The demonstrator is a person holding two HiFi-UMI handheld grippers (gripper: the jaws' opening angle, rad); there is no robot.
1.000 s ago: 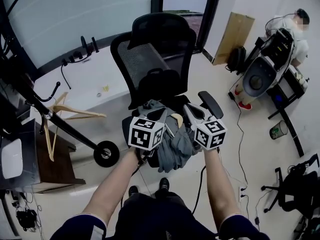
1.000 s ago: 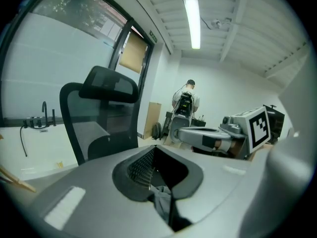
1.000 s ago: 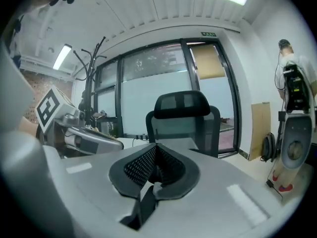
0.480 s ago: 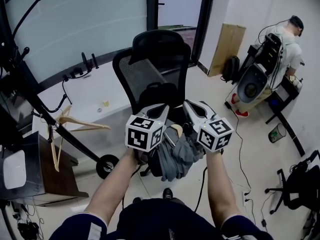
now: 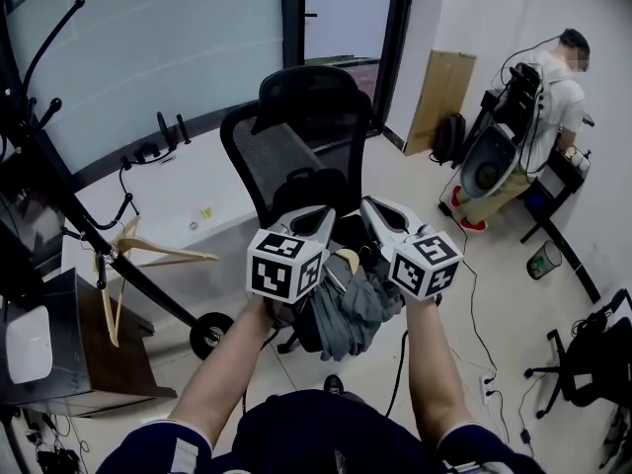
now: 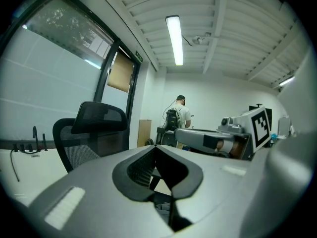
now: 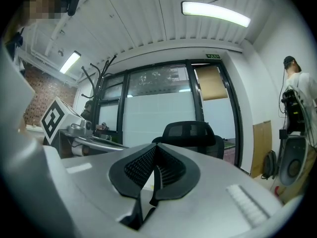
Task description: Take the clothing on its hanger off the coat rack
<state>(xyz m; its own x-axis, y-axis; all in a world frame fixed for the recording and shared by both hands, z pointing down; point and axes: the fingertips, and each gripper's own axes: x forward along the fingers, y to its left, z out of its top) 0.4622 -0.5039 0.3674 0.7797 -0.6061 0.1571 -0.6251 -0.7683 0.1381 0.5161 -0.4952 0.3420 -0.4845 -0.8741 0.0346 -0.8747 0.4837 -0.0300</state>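
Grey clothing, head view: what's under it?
Floor, one chair leg and a shoe tip show below the grey clothing. Its wooden hanger is covered except one end.

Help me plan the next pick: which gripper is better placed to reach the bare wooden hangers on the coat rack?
Left, probably: the wooden hangers hang on the coat rack on the same side as the left gripper; the right gripper would have to cross over. Both have shut fingers.

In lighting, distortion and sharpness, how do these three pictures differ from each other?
Head view: even light, sharp, only a mild wide-angle lean at the edges. Left gripper view: strong fisheye with black corners; the ceiling lamp is blown out white. Right gripper view: same fisheye; its light strip glares, yet the office chair stays sharp.
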